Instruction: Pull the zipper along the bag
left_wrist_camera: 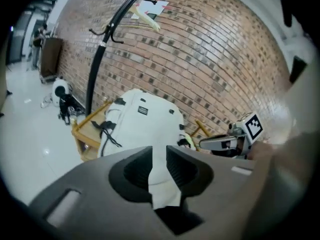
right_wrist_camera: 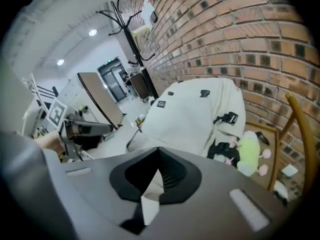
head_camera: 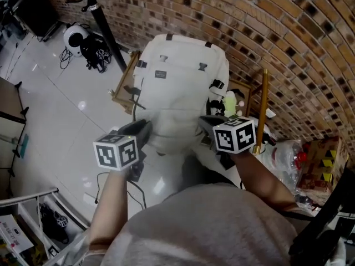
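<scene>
A white backpack (head_camera: 177, 87) stands upright on a wooden chair (head_camera: 123, 87) against the brick wall; it also shows in the left gripper view (left_wrist_camera: 145, 124) and the right gripper view (right_wrist_camera: 195, 114). My left gripper (head_camera: 145, 127) is at the bag's lower left. Its jaws stand apart (left_wrist_camera: 159, 151), and only the bag behind shows through the gap. My right gripper (head_camera: 204, 122) is at the bag's lower right, and its tips meet (right_wrist_camera: 158, 151). Whether they pinch anything is hidden. I cannot make out the zipper pull.
A black coat stand (head_camera: 105, 26) rises left of the chair. A green plush toy (head_camera: 230, 104) hangs at the bag's right side, next to a yellow pole (head_camera: 262, 110). Plastic bags (head_camera: 288, 159) lie at the right. A white and black device (head_camera: 75, 37) sits on the floor at the far left.
</scene>
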Demonstrator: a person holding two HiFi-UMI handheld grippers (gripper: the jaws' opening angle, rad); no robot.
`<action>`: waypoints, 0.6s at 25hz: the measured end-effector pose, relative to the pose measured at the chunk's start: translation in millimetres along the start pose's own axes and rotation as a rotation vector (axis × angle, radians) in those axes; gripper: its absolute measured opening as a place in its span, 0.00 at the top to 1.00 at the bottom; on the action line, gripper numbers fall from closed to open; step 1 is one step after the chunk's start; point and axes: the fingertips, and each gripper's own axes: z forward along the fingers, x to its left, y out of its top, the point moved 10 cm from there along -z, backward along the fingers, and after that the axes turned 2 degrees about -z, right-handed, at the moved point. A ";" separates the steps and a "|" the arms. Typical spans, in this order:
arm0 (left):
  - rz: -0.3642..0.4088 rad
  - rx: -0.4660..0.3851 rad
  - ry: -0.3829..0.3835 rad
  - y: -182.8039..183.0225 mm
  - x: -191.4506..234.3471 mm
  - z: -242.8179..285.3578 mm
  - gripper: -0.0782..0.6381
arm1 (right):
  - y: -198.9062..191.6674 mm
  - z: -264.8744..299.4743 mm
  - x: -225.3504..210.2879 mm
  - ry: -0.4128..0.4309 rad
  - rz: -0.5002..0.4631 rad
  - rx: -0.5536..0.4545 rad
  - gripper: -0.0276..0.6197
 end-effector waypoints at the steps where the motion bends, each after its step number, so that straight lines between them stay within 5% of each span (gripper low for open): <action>1: -0.027 0.005 -0.059 -7.9 -8.0 -4.0 0.79 | -3.5 -10.1 12.5 0.046 0.017 -0.017 0.96; 4: -0.040 -0.032 -0.161 -23.9 -27.8 -16.8 0.89 | -13.2 -36.5 45.2 0.143 0.002 -0.027 0.96; 15: 0.136 -0.060 -0.204 -61.6 -96.8 -45.1 0.89 | -37.0 -78.8 95.2 0.250 -0.095 -0.018 0.96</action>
